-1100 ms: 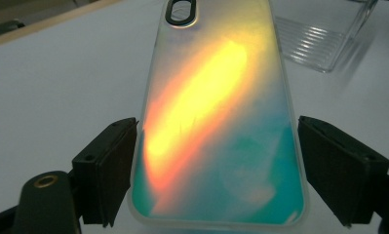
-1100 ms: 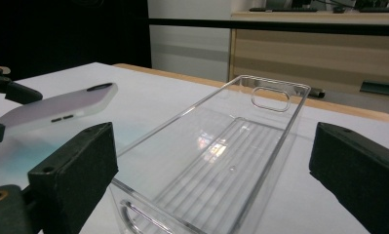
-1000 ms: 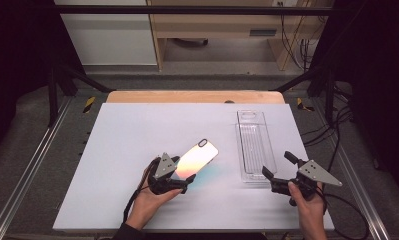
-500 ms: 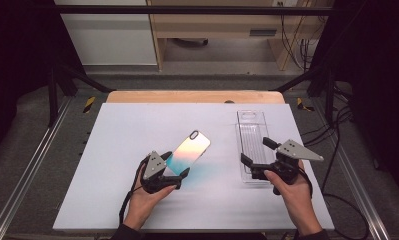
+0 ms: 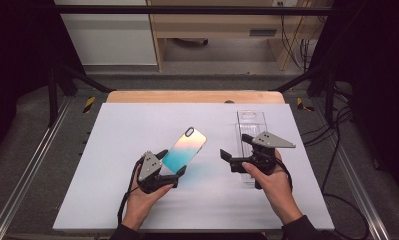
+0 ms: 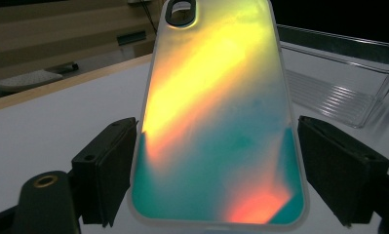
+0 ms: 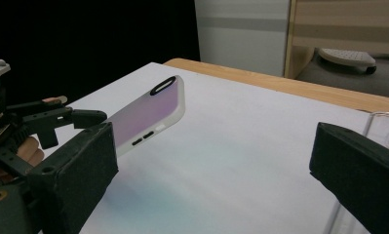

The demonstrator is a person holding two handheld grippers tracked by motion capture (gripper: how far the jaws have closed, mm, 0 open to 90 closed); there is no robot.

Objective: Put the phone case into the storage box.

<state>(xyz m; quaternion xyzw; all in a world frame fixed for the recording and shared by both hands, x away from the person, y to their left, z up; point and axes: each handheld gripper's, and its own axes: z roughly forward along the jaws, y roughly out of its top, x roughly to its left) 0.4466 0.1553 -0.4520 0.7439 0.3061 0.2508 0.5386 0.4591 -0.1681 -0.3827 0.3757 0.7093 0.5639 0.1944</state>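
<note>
Glossy iridescent phone case (image 5: pixel 185 150), rounded corners, frosted rim.

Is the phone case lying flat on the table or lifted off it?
Lifted and tilted. The phone case sits between the left gripper's jaws, its camera-cutout end raised above the white table.

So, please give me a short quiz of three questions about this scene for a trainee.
1. True or false: the left claw grips the phone case by its two long edges.
2. What does the right claw hold? A) the phone case B) the clear tray C) nothing
3. Which end of the phone case is raised off the white table?

Key: 1 true; 2 C; 3 the camera-hole end.
</note>
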